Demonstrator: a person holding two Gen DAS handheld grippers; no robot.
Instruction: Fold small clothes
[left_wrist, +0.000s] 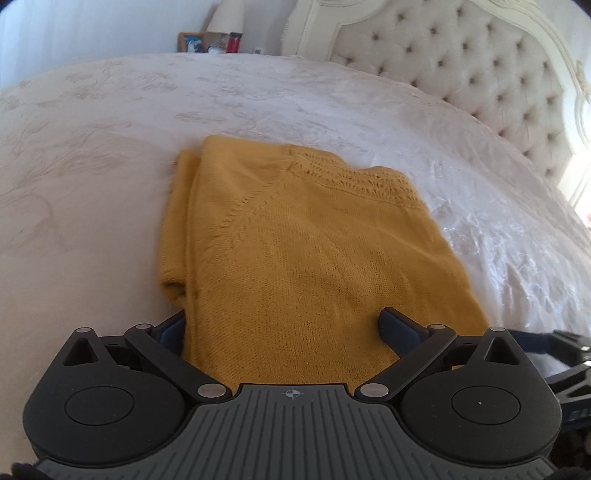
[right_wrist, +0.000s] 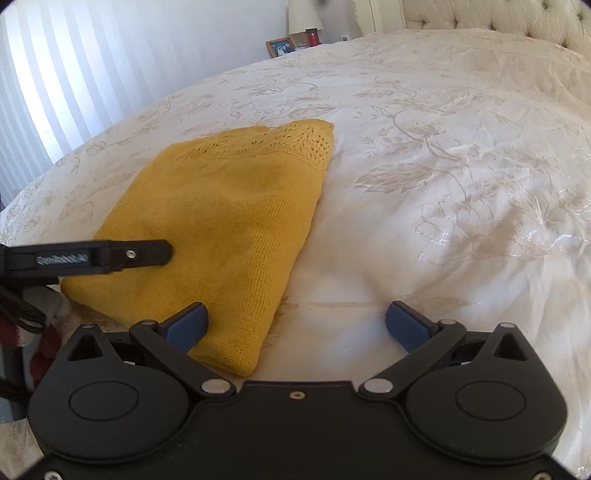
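- The left gripper (left_wrist: 284, 325) stands wide open, its jaws straddling the near hem of the yellow knitted sweater (left_wrist: 295, 251), one finger over the cloth, the other partly hidden beside its left edge.
- The right gripper (right_wrist: 297, 325) is wide too, holding nothing; its left fingertip (right_wrist: 188, 321) sits over the sweater's near right corner.
- The sweater lies on the white bedspread (right_wrist: 424, 166), apparently already folded lengthwise.
- For the next fold, I judge both should pinch all layers at the hem corners, then lift together toward the neckline.
- No containers show clearly; small items by the lamp (right_wrist: 303, 16) are too blurred to name.
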